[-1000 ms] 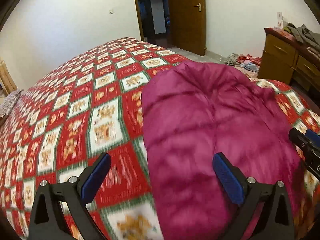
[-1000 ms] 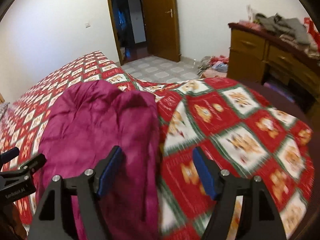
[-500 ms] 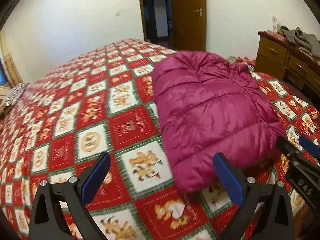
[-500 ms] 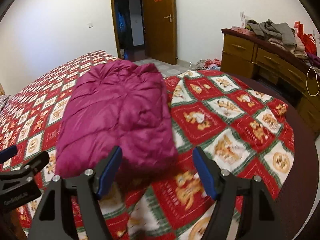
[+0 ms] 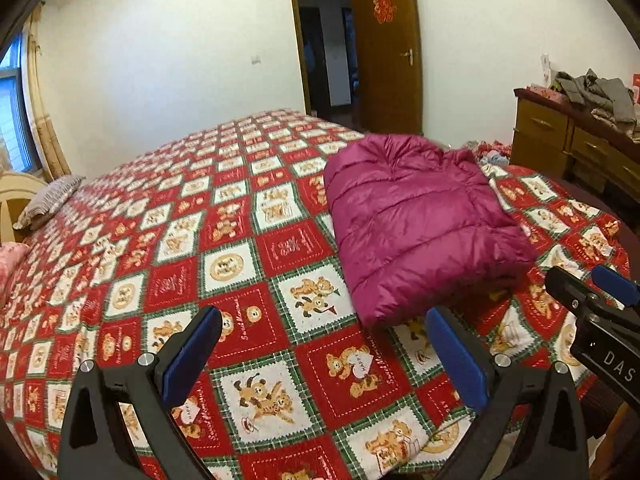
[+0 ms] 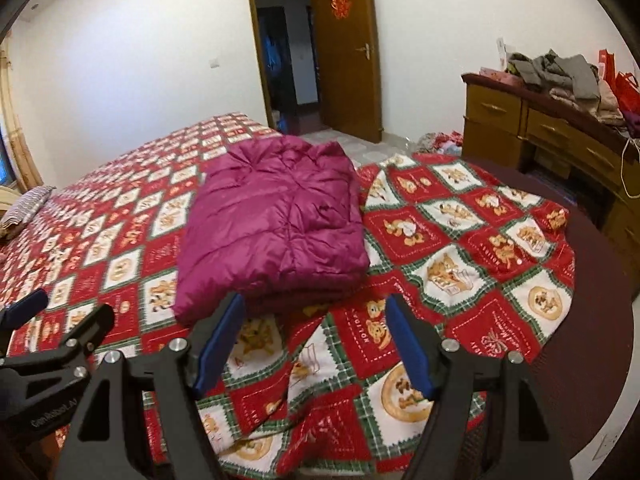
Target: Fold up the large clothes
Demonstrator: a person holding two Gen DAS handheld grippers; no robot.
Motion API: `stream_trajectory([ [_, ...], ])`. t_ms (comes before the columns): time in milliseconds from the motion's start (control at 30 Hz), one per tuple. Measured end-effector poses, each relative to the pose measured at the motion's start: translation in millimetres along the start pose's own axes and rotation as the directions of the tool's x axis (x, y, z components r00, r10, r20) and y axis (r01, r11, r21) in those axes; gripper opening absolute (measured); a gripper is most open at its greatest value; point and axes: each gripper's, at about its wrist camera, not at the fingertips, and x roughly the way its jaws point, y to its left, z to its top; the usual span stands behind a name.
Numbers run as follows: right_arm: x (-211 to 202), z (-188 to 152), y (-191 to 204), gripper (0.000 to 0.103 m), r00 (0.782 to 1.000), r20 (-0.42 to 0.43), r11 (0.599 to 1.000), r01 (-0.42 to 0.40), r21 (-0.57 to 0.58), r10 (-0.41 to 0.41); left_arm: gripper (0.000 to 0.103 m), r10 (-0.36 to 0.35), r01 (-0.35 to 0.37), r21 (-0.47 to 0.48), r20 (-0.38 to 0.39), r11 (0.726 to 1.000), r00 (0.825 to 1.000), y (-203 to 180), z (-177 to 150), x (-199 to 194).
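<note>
A magenta puffer jacket [image 5: 416, 224] lies folded into a thick rectangle on the bed, also visible in the right wrist view as the jacket [image 6: 276, 220]. My left gripper [image 5: 324, 356] is open over the bedspread, in front and left of the jacket's near edge, with nothing between its fingers. My right gripper [image 6: 316, 344] is open too, just short of the jacket's near edge and holding nothing. Each gripper shows at the edge of the other's view: the right gripper [image 5: 592, 300] and the left gripper [image 6: 60, 324].
The bed carries a red, white and green teddy-bear bedspread [image 5: 224, 264]. A wooden dresser [image 6: 548, 136] piled with clothes stands at the right. An open door [image 6: 344, 48] is at the back. Pillows [image 5: 48, 200] lie far left. Loose clothes [image 6: 444, 140] sit on the floor.
Both grippers have pulled back and risen away from the jacket, which now lies farther off and whole in view. The jaws of both stayed open.
</note>
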Motion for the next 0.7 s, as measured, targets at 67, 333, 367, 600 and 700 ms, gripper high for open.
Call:
stream_trajectory([
  [67, -12.3, 1.8, -0.7, 0.078, 0.999, 0.028, 1.000, -0.016, -0.001, 0.017, 0.102, 0.013, -0.013, 0.003, 0.034, 1.000, 0.999, -3.3, 1.3, -14.9],
  [333, -71.9, 12.3, -4.7, 0.091, 0.980, 0.195, 0.999, -0.031, -0.040, 0.038, 0.102, 0.018, -0.014, -0.023, 0.174, 1.000, 0.985, -6.1, 14.4, -77.1],
  [367, -78.1, 14.3, -6.7, 0.092, 0.975, 0.219, 0.999, -0.026, -0.040, 0.034, 0.102, 0.016, -0.012, -0.023, 0.191, 1.000, 0.981, -6.8, 16.1, -84.1],
  [600, -113.5, 27.6, -9.4, 0.096, 0.934, 0.356, 0.999, -0.026, -0.034, 0.037, 0.102, 0.030, -0.021, -0.034, 0.296, 0.999, 0.955, -11.1, 25.5, -122.4],
  [700, -120.5, 29.7, -8.4, 0.096, 0.923, 0.384, 0.999, -0.029, -0.039, 0.041, 0.102, 0.026, -0.015, -0.039, 0.308, 0.999, 0.951, -9.1, 28.5, -129.7],
])
